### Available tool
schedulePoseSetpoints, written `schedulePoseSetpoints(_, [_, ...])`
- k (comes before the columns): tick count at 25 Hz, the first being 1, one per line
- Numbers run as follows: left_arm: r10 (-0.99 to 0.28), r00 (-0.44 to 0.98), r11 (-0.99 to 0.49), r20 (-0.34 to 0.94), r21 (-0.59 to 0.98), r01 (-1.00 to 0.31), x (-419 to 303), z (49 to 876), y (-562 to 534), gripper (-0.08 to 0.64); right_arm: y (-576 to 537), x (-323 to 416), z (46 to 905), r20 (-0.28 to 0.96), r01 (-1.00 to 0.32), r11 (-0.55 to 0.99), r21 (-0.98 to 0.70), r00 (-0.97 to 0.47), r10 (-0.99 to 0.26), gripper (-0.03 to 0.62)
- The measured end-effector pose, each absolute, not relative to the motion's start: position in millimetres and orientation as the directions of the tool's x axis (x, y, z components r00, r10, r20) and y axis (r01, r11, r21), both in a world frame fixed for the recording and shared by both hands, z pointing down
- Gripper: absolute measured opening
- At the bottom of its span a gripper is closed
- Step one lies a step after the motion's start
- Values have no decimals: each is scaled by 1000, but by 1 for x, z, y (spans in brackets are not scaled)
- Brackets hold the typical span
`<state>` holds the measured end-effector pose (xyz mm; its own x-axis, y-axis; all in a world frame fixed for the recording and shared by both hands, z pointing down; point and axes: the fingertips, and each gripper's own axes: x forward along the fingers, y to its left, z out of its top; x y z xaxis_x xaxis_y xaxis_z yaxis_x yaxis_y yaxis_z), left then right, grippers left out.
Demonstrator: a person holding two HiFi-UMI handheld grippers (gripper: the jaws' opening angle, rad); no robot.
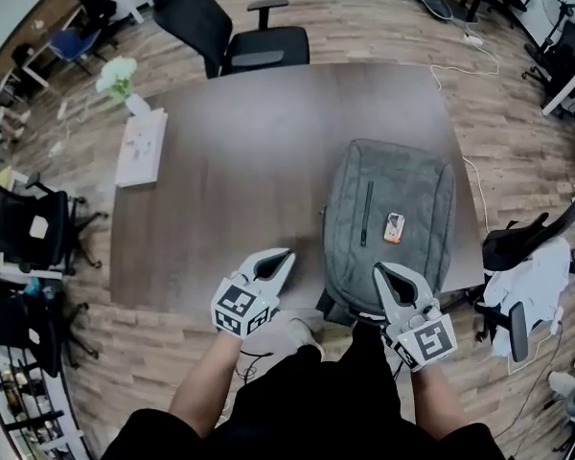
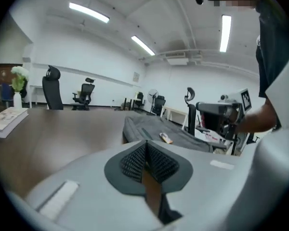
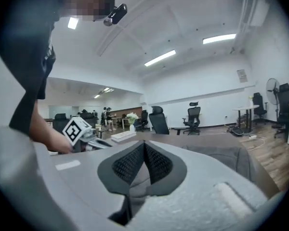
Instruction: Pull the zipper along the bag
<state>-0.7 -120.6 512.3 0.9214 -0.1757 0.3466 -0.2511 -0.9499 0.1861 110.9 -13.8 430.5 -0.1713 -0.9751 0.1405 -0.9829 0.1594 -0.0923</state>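
In the head view, the bag [image 1: 391, 220] lies flat on the right half of the table [image 1: 240, 161], its near end at the edge by me, so I judge it's laid for a straight pull along the zipper [image 1: 366, 214]. My left gripper [image 1: 282, 258] sits over bare table just left of the bag; my right gripper [image 1: 384, 276] is over the bag's near end. There is open table to the left, with the book [image 1: 142, 147] well apart. In the left gripper view, the pads [image 2: 135, 159] meet with nothing between them, and the bag [image 2: 149, 128] is ahead. In the right gripper view, the jaws are likewise closed and empty, with the bag [image 3: 221, 157] ahead-right.
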Motion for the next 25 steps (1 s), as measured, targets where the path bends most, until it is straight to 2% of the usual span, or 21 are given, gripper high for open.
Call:
schedulePoseSetpoints(4, [-289,939,-937,186,149,-317,-12,452,-105,17,-17,108,404,70,-998,60,-21,-61,-996,2])
schedulePoseSetpoints(8, [-322,941,-938,100,99,-332,-26,415,-93,17,-18,94,384,36,-999,21,37,-20,-999,2])
schedulePoseSetpoints(17, [-329,943,-941,37,63,-331,-46,394,-98,17,-13,75,364,11,-994,-10,112,12,-1000,2])
schedulePoseSetpoints(25, [-253,966,-966,49,48,-255,-33,391,-84,17,-7,77,360,2,-993,-32,116,32,-999,2])
